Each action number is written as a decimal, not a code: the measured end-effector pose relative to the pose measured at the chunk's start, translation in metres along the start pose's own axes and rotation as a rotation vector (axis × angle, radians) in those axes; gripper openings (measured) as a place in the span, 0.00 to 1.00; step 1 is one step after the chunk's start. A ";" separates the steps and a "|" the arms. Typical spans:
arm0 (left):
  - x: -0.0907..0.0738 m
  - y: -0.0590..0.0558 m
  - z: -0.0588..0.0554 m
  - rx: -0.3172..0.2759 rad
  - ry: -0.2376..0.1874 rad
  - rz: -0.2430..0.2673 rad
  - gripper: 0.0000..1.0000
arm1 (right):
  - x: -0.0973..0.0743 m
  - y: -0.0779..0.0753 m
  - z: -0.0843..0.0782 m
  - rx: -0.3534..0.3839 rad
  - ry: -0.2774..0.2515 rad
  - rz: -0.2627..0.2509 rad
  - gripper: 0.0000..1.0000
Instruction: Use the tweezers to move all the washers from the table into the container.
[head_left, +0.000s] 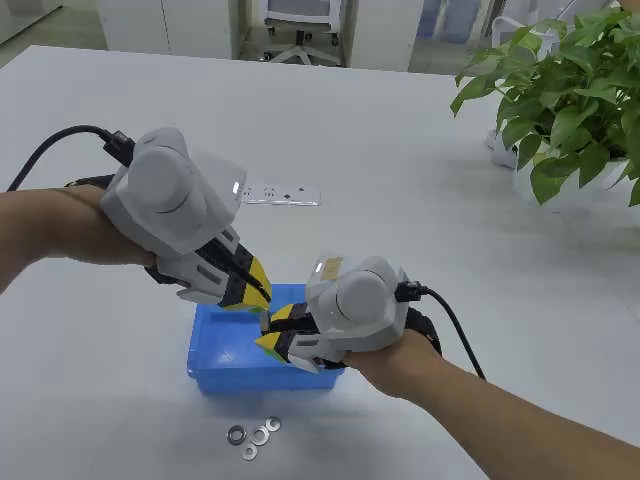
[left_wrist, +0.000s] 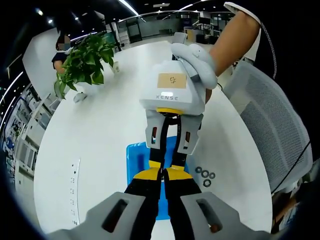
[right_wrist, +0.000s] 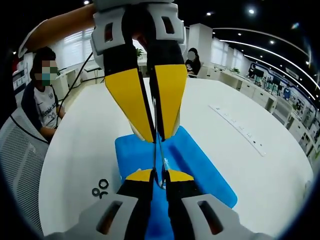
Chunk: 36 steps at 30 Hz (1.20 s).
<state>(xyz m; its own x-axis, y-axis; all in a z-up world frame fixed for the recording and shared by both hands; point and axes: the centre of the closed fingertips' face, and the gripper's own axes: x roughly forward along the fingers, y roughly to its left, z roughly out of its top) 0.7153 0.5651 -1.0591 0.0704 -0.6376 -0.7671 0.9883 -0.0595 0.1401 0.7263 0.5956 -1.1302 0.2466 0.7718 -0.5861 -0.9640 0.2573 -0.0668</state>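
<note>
Evidently I have the thin metal tweezers (right_wrist: 156, 150) pinched from both ends. The left gripper (right_wrist: 155, 136) and right gripper (right_wrist: 159, 175) meet tip to tip over the blue rectangular plastic container (head_left: 212, 368), each with its jaws drawn almost together on the slim shaft. The small flat metal washers (head_left: 253, 434) lie clustered on the white table (head_left: 420, 180), just beside the container's near wall. I judge them light, thin, hard and slippery. I would nip one across its rim through the hole, not on its flat face.
</note>
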 end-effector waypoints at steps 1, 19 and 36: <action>0.000 0.000 0.001 0.001 -0.001 0.000 0.06 | 0.000 0.000 0.000 0.001 -0.001 0.000 0.11; -0.012 -0.005 0.013 0.006 -0.005 0.013 0.06 | -0.012 0.005 0.012 -0.013 -0.022 -0.012 0.11; -0.034 -0.027 0.028 -0.002 -0.014 0.008 0.06 | -0.030 0.028 0.030 -0.025 -0.046 -0.014 0.10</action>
<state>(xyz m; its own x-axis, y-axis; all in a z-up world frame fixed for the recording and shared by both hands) 0.6826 0.5667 -1.0189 0.0760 -0.6486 -0.7574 0.9881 -0.0531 0.1447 0.6945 0.5973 -1.0899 0.2641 0.7942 -0.5472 -0.9624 0.2543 -0.0955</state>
